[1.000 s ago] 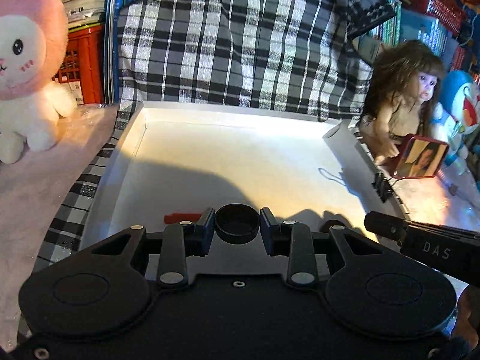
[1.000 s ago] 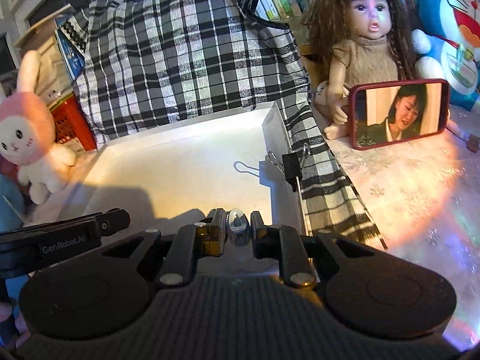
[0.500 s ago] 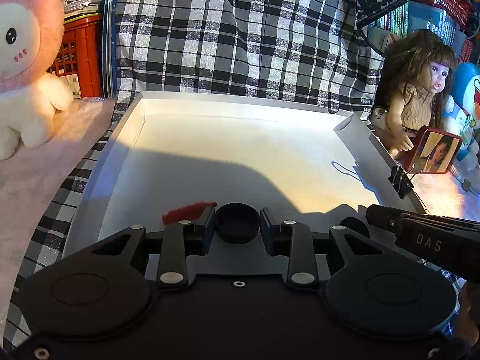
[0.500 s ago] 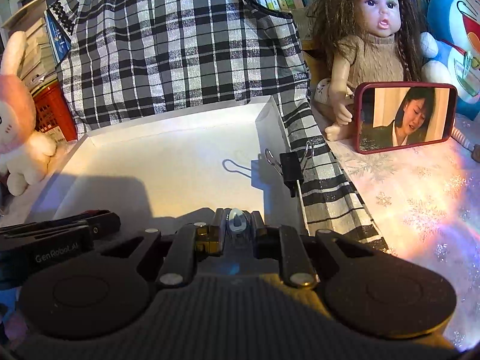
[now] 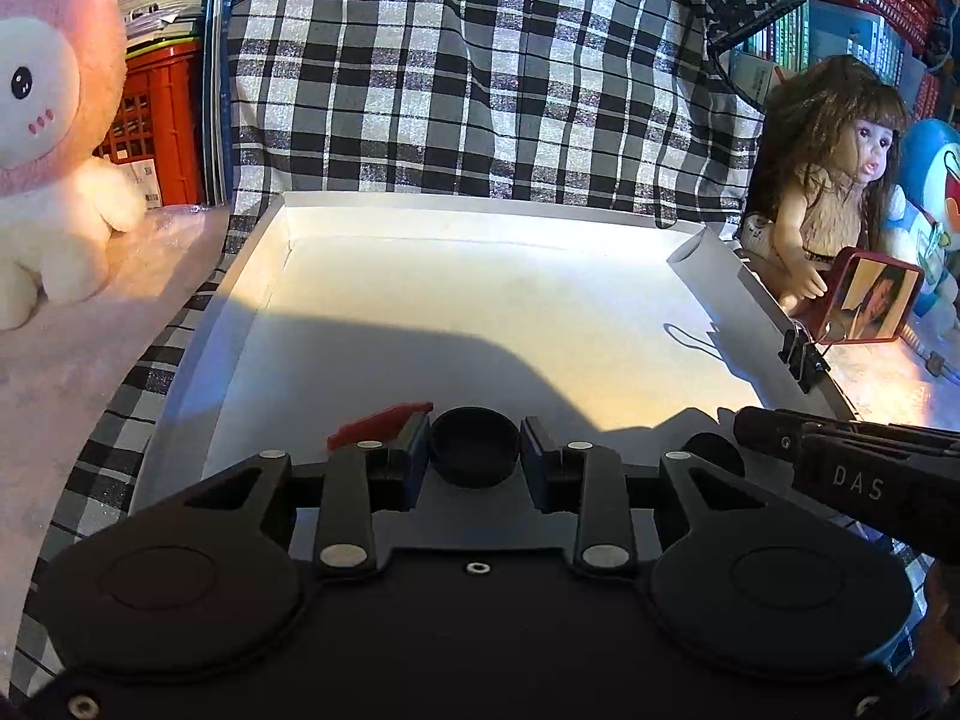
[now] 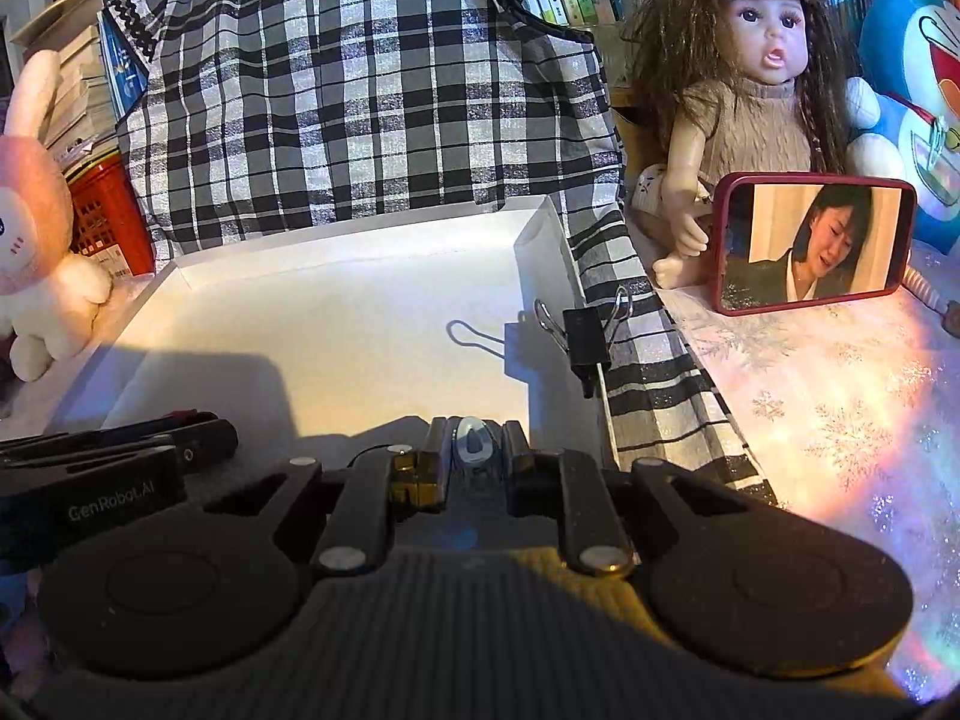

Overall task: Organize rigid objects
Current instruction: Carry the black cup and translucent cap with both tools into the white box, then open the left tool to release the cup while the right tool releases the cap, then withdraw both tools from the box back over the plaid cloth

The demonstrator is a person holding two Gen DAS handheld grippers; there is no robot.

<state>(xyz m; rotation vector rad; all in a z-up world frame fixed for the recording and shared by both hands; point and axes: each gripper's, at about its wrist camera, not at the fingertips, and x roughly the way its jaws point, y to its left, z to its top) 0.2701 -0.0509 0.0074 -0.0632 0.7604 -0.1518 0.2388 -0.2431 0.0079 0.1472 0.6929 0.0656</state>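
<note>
A shallow white tray [image 5: 252, 276] lies on a checked cloth in front of both grippers. My left gripper [image 5: 474, 450] hangs low over the tray's near end with a black round cap [image 5: 474, 444] between its pads. Its jaws are starting to open, but the pads still look in contact with the cap. A red piece [image 5: 378, 423] lies on the tray floor just beyond its left finger, and a second black round thing [image 5: 714, 453] to its right. My right gripper [image 6: 475, 450] holds a small pale bluish piece [image 6: 474, 444] over the tray's near right corner, its jaws easing open.
A black binder clip [image 6: 585, 336] is clamped on the tray's right wall. A doll [image 6: 750, 90] and a propped phone [image 6: 816, 243] stand to the right on a shiny cloth. A pink plush rabbit [image 5: 48, 138] and a red crate [image 5: 156, 132] sit to the left.
Both views have drifted slightly and more of the red piece shows past the left finger. The gap between the right fingers looks a touch wider. Both pieces stay between their jaws.
</note>
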